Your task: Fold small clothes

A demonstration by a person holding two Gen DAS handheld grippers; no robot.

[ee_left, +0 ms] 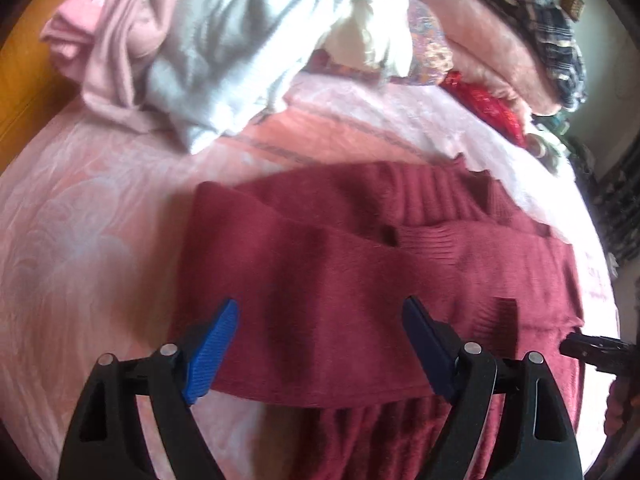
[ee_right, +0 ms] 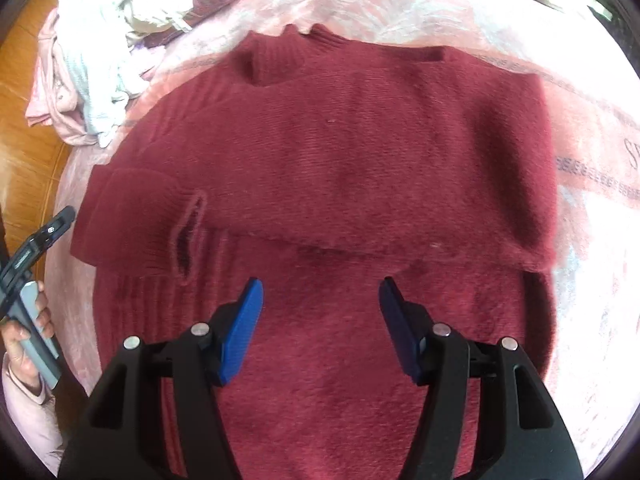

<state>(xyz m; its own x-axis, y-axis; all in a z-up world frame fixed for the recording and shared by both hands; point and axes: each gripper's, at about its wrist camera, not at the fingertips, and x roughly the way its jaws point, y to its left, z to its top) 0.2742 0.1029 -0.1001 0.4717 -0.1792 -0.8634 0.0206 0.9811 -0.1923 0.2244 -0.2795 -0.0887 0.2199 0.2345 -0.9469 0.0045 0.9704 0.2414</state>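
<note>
Left wrist view showed the left gripper (ee_left: 320, 340) spread wide above a fuzzy maroon sweater (ee_left: 360, 248), gripping nothing. Its right gripper (ee_right: 320, 320) also stood apart, empty, over the same ribbed knit lying folded on a pink patterned blanket (ee_right: 400, 8).

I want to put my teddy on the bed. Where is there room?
Bare pink bedspread lies between the dark red sweater and the heap of white and pink clothes. More shows beyond the sweater's collar and along its far side. The heap and the stacked blankets crowd the rest.
</note>
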